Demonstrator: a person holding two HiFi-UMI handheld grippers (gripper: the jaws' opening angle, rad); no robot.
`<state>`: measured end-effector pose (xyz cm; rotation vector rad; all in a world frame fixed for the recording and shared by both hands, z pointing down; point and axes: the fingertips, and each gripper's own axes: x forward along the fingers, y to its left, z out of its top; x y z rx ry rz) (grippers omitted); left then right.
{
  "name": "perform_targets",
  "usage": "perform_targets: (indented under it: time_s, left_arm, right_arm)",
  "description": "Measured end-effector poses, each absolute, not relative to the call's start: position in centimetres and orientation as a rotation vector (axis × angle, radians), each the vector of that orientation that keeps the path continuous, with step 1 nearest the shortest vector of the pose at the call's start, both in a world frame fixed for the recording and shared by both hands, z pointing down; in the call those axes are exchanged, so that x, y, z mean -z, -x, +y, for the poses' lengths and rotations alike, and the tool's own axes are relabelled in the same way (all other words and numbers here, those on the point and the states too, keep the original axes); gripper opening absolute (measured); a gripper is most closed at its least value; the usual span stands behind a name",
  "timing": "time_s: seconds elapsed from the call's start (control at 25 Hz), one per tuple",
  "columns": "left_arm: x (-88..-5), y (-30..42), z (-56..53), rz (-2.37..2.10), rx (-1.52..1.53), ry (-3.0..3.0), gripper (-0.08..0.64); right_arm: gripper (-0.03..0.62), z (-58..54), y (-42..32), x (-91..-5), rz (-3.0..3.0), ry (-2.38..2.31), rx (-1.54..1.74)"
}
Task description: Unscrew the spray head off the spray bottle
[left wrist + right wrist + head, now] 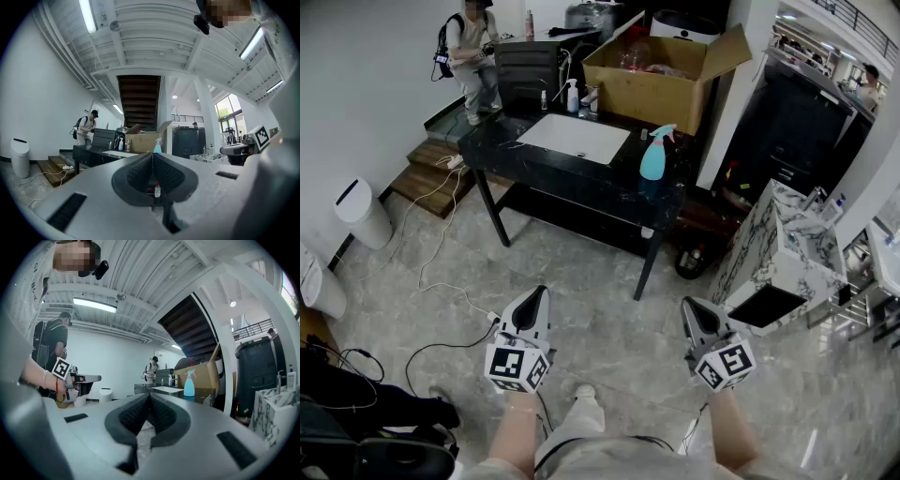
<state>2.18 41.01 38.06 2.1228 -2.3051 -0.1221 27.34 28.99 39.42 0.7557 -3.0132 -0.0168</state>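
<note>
2 grippers, left (540,292) and right (688,306), jaws closed together and empty. 1 blue spray bottle (653,156) (head still on) stands on the black table (581,178), beside 1 cardboard box (647,89), well apart from both.

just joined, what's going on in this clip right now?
Nothing is being handled yet. A person stands back from the black table, holding the left gripper and the right gripper out in front, both shut and empty. The blue spray bottle stands upright near the table's front right edge, spray head on, untouched.
</note>
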Motion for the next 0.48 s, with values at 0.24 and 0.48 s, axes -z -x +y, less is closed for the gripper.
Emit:
perform_targets:
  time_s: [0.24, 0.48]
  left_arm:
    - [-38.7, 0.3, 37.6, -2.260, 0.103, -2.151, 0.009]
    - [-40.0, 3.2, 34.4, -2.205, 0.096, -2.160, 0.009]
  right_arm:
    - [0.005, 26.1, -24.6, -40.4, -2.994, -0.780, -0.015]
    - [0.005, 23.5, -22.7, -41.4, -2.956, -0.856, -0.046]
